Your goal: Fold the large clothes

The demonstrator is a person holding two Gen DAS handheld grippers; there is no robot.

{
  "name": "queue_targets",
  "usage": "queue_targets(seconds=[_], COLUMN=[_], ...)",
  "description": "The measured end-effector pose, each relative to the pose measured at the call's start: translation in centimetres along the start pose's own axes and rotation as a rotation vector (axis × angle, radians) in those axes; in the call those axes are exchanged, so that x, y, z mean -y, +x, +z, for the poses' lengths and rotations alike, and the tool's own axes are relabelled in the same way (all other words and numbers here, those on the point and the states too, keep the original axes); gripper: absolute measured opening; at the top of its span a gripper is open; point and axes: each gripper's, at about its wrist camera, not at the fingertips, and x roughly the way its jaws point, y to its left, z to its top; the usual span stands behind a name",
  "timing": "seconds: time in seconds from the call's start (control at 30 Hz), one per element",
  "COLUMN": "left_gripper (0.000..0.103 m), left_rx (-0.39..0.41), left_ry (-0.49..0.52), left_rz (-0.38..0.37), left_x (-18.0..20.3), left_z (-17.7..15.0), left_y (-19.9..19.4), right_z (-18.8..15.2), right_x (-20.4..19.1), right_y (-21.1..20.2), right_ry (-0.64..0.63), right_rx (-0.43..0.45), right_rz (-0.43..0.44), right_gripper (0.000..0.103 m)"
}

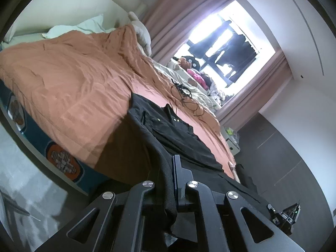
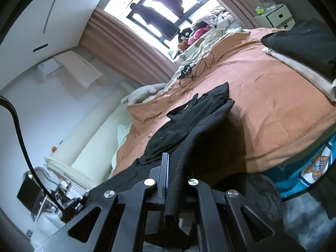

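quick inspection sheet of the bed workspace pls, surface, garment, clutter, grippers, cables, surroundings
surface: bed under a wrinkled orange blanket, blue patterned mattress side showing.
job's things: black garment, far part lying on the blanket, near edge lifted off it.
clutter: folded black and cream clothes at the bed's far corner; plush toys by the window.
grippers: left gripper and right gripper each shut on the garment's near edge.
cables: tangled black cord on the bed; a black cable runs past the right gripper.
surroundings: pink curtains, bright window, white drawer unit.
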Motion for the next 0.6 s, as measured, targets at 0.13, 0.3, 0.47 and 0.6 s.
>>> queue_targets(seconds=[0.13, 0.3, 0.47, 0.6], left_gripper=[0.004, 0.004, 0.004, 0.004], left_rx=[0.001, -0.003, 0.007, 0.014], left_ry=[-0.005, -0.028, -0.032, -0.046], left_rz=[0.0, 0.003, 0.009, 0.006], left_x=[-0.4, -1.5, -1.9, -1.8], left_z=[-1.0, -1.3, -0.3, 1.4], left_y=[-0.5, -0.1, 0.6, 1.8], right_z=[-0.3, 0.0, 1.6, 3.6], right_x=[0.2, 0.2, 0.5, 0.2], right_y=[0.1, 0.4, 1.3, 2.4], right_ry=[0.009, -0.006, 0.012, 0.002], right_rx=[-0.006, -0.004, -0.006, 0.007], right_rz=[0.009, 0.01, 0.034, 0.028], right_gripper=[0.003, 0.003, 0.003, 0.003])
